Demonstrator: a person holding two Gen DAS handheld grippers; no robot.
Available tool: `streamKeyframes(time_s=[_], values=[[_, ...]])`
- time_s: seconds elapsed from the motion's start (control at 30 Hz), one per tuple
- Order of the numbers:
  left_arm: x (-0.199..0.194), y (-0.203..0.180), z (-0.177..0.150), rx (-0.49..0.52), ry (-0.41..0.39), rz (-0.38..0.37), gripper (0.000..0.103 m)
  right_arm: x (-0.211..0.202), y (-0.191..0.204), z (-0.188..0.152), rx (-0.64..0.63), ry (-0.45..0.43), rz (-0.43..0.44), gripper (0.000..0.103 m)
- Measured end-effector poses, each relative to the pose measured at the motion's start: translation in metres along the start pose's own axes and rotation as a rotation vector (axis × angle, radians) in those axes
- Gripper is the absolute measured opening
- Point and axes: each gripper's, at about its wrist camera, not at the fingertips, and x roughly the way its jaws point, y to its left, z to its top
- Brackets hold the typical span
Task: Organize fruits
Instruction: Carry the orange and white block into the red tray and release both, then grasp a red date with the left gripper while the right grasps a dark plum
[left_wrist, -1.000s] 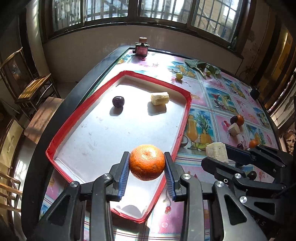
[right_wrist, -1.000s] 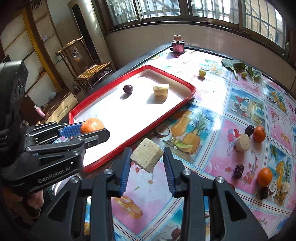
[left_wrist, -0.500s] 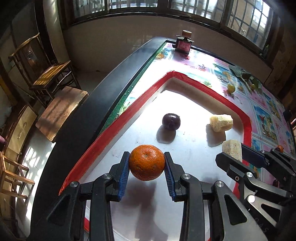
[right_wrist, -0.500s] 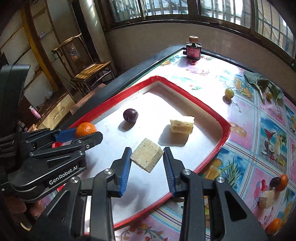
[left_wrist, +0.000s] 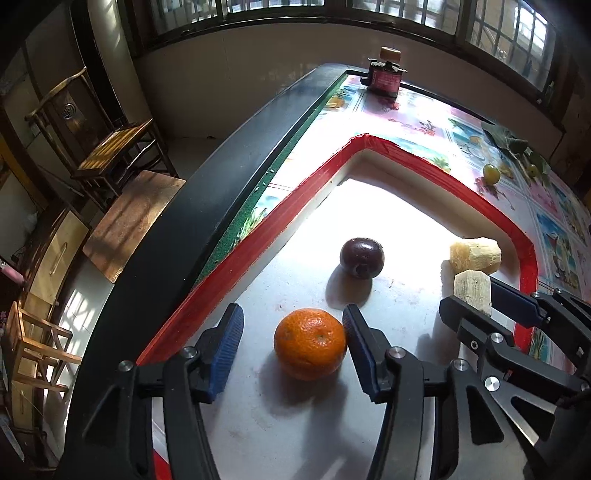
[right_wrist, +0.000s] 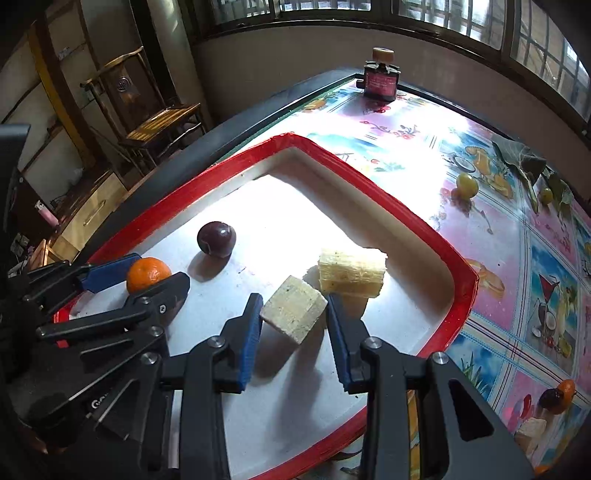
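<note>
Two tongs over our tray (left_wrist: 417, 162): left tongs (left_wrist: 291, 343) opening off the round, roll-prone mandarin (left_wrist: 310, 343); right tongs (right_wrist: 293, 314) pinching the stiff sugarcane chunk (right_wrist: 293, 314) by its flat sides

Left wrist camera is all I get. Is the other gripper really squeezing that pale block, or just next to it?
Observer: It is squeezing it. In the right wrist view both blue pads of the right gripper press on the pale block.
Operator: Is the block down on the tray?
Observer: No. It hangs above the red-rimmed tray, with its shadow on the white floor beneath.
Operator: Any fruit outside the tray that I can't see?
Observer: Yes. Far along the table, a small orange sits against a dark fruit, with a pale chunk nearby.
</note>
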Motion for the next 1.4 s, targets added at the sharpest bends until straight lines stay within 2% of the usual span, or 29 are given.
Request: streamKeyframes(time_s=[0.07, 0.23, 0.33, 0.6, 0.67, 0.87, 1.0, 1.13, 1.27, 1.33, 1.4], values=[[-0.001, 0.002, 0.0, -0.017, 0.004, 0.003, 0.066, -0.003, -0.001, 0.0, 0.0, -0.004, -0.005, 0.038], [-0.007, 0.005, -0.001, -0.049, -0.005, 0.02, 0.079, -0.019, -0.002, -0.003, -0.007, -0.037, -0.037, 0.051], [-0.013, 0.004, -0.002, -0.058, -0.013, 0.02, 0.079, -0.03, -0.004, -0.007, -0.004, -0.059, -0.049, 0.059], [-0.037, -0.008, -0.01, -0.052, -0.026, 0.041, 0.079, -0.064, -0.012, -0.024, 0.012, -0.088, -0.051, 0.061], [-0.05, -0.012, -0.014, -0.053, -0.043, 0.024, 0.079, -0.079, -0.022, -0.034, 0.03, -0.097, -0.042, 0.061], [-0.091, -0.044, -0.04, 0.024, -0.113, -0.058, 0.079, -0.148, -0.073, -0.089, 0.091, -0.151, -0.041, 0.069], [-0.108, -0.083, -0.066, 0.115, -0.113, -0.149, 0.079, -0.186, -0.116, -0.144, 0.144, -0.167, -0.096, 0.074], [-0.114, -0.129, -0.093, 0.231, -0.094, -0.224, 0.079, -0.21, -0.166, -0.199, 0.236, -0.153, -0.178, 0.074], [-0.114, -0.165, -0.112, 0.287, -0.069, -0.259, 0.079, -0.209, -0.191, -0.235, 0.293, -0.099, -0.149, 0.074], [-0.113, -0.177, -0.118, 0.303, -0.055, -0.27, 0.079, -0.199, -0.183, -0.241, 0.278, -0.081, -0.102, 0.074], [-0.112, -0.184, -0.122, 0.325, -0.055, -0.243, 0.079, -0.187, -0.168, -0.241, 0.231, -0.073, -0.079, 0.074]])
